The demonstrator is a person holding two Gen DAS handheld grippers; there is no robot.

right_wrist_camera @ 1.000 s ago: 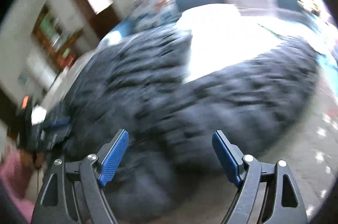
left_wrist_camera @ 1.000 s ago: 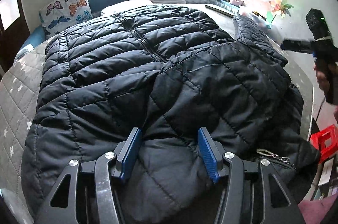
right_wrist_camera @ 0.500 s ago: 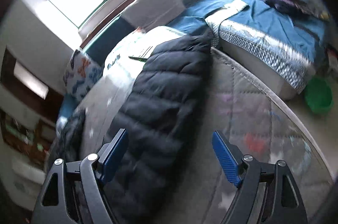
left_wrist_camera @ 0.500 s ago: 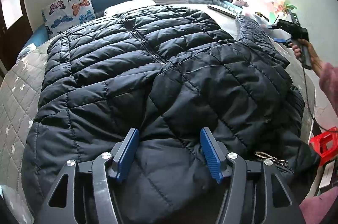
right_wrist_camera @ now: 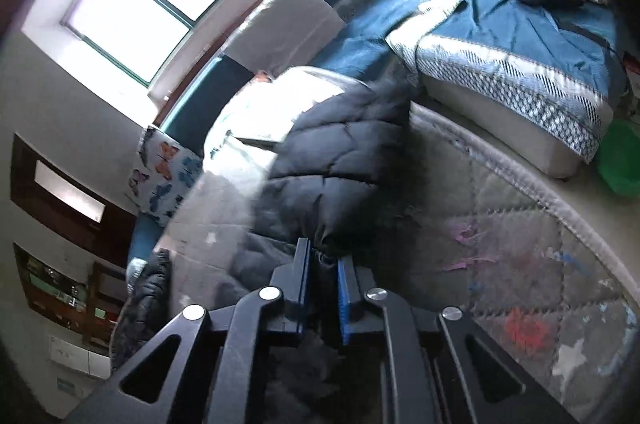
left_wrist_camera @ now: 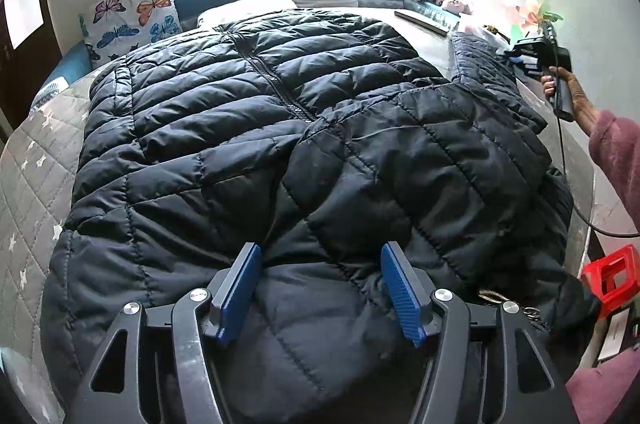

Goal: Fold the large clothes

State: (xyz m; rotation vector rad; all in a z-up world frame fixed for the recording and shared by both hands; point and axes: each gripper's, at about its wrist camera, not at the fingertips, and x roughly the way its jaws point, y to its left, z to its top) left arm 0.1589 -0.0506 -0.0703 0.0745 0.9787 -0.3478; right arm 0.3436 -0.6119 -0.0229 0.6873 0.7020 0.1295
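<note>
Black jacket sleeve [right_wrist_camera: 340, 160] in right hand-held gripper [right_wrist_camera: 323, 276]

The black quilted puffer jacket [left_wrist_camera: 304, 152] lies flat on the bed, zipper closed, its collar toward 12 o'clock. One part is folded over the front; the sleeve [right_wrist_camera: 340, 168] stretches toward 1 o'clock.

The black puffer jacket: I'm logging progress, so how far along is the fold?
Early. Done: one side of the jacket already lies folded over the front on the bed. In hand: the right gripper is shut on a sleeve at the bed's right edge; the left gripper hovers open over the near hem. Left: laying that sleeve across, then folding the body.
</note>
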